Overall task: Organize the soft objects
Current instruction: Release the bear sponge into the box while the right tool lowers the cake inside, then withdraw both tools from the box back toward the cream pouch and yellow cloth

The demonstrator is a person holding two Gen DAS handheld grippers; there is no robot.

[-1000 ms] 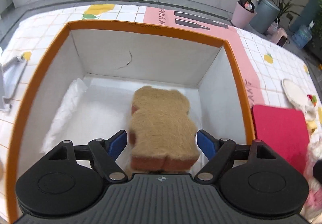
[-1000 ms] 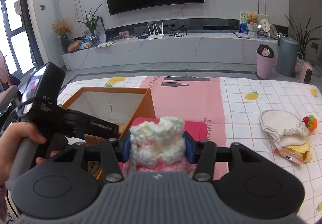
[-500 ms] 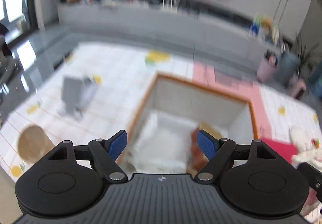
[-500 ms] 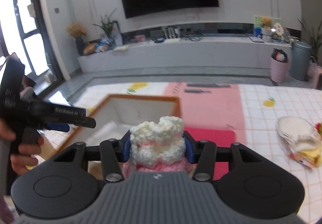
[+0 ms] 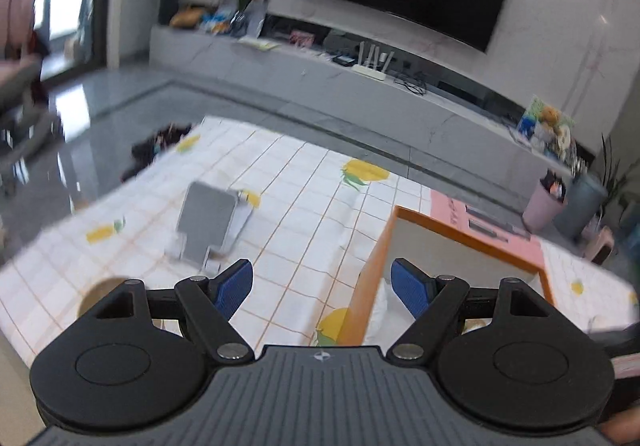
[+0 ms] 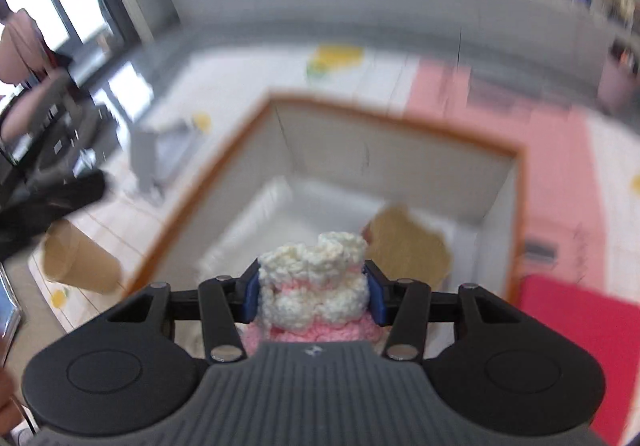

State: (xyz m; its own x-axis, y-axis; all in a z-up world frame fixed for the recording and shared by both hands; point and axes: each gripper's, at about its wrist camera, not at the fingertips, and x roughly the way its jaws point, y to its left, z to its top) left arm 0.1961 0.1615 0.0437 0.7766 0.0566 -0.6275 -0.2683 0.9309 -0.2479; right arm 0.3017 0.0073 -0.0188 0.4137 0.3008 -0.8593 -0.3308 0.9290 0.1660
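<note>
From the left wrist, the left tongs (image 5: 322,284) gape wide and empty above the worktop (image 5: 304,205), beside the orange-rimmed box (image 5: 374,266), whose inside is mostly cut off; a grey stand (image 5: 208,226) shows clearly. From the right wrist, blurred, the right tongs (image 6: 312,292) clamp a cream-and-pink knitted toy (image 6: 312,286) over the box (image 6: 400,125), where a tan plush (image 6: 404,246) lies.

No legible text, label or number on anything in view.

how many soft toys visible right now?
2. A white-and-pink knitted toy clamped in the right gripper above the box; a brown plush toy lying inside it. More may be hidden.
</note>
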